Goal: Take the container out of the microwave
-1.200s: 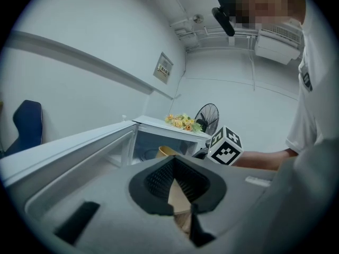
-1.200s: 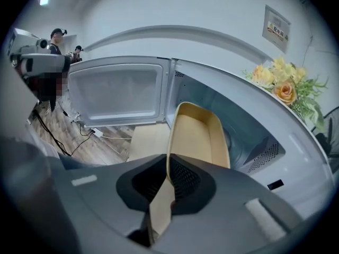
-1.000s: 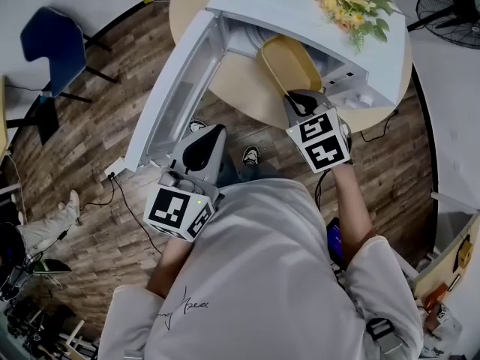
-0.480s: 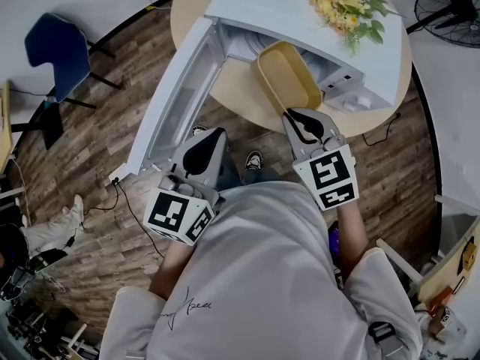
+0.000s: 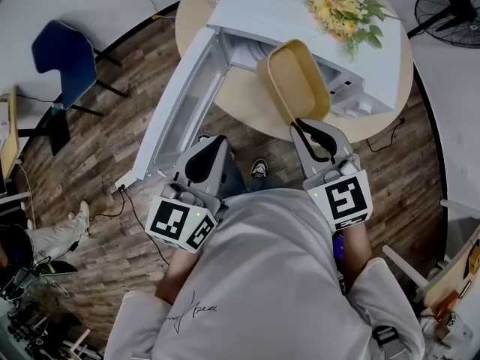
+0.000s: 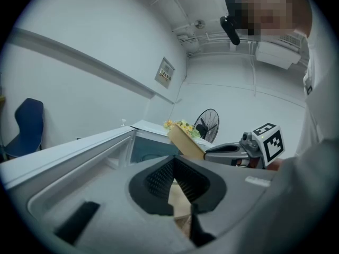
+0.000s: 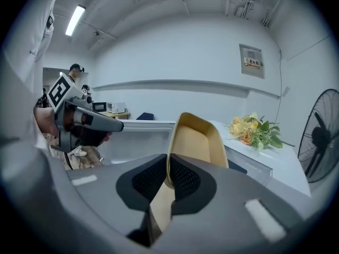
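The tan container (image 5: 292, 81) hangs tilted in front of the white microwave's (image 5: 300, 6) open mouth, over the round table (image 5: 244, 100). My right gripper (image 5: 303, 126) is shut on its near rim; in the right gripper view the rim sits pinched between the pads, with the container (image 7: 198, 142) rising beyond my right gripper (image 7: 167, 176). My left gripper (image 5: 208, 142) is shut with nothing in it, low beside the open door (image 5: 176, 103). The left gripper view shows my left gripper (image 6: 174, 180) with its jaws together, and the container (image 6: 185, 141) to the right.
Yellow flowers (image 5: 341, 2) lie on top of the microwave. A black fan (image 5: 448, 2) stands at the far right and a blue chair (image 5: 64, 58) at the left on the wooden floor. Cables run along the floor near the door's corner.
The right gripper has drawn back toward me with the container, which has come further out of the microwave. The left gripper has barely moved.
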`<state>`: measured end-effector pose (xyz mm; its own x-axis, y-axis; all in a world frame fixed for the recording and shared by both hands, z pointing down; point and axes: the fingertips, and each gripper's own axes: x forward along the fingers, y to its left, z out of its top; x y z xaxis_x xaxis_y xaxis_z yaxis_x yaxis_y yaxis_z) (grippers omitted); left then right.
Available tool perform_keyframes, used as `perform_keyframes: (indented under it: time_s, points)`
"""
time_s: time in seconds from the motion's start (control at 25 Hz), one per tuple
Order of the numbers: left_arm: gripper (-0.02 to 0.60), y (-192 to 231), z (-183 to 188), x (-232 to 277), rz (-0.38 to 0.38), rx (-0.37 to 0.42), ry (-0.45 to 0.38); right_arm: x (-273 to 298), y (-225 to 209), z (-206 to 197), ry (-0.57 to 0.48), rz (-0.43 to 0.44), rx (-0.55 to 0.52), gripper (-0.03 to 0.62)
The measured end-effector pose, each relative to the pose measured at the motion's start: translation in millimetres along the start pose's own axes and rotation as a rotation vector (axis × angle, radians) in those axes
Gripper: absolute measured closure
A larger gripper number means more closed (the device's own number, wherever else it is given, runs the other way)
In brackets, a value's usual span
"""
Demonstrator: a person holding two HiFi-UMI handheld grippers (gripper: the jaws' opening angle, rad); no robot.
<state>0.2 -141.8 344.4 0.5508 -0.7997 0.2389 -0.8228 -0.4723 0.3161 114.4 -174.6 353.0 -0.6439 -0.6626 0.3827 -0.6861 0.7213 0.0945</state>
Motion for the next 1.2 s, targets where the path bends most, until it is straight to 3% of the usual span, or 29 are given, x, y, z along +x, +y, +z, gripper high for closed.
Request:
perform_keyframes:
  time_s: [0.36,0.64,1.2]
  points:
    - [0.578,2,21,-10,0.031,0.043,-0.050,-19,2,30,-0.128,0.000,0.042,0.562]
    - [0.587,11,22,-12,0.099,0.054,-0.071,-25,-1,28,-0.147,0.091,0.081,0.565]
    - [0.588,7,13,-6,0.080,0.035,-0.040,-31,0,20,-0.122,0.164,0.042,0.565]
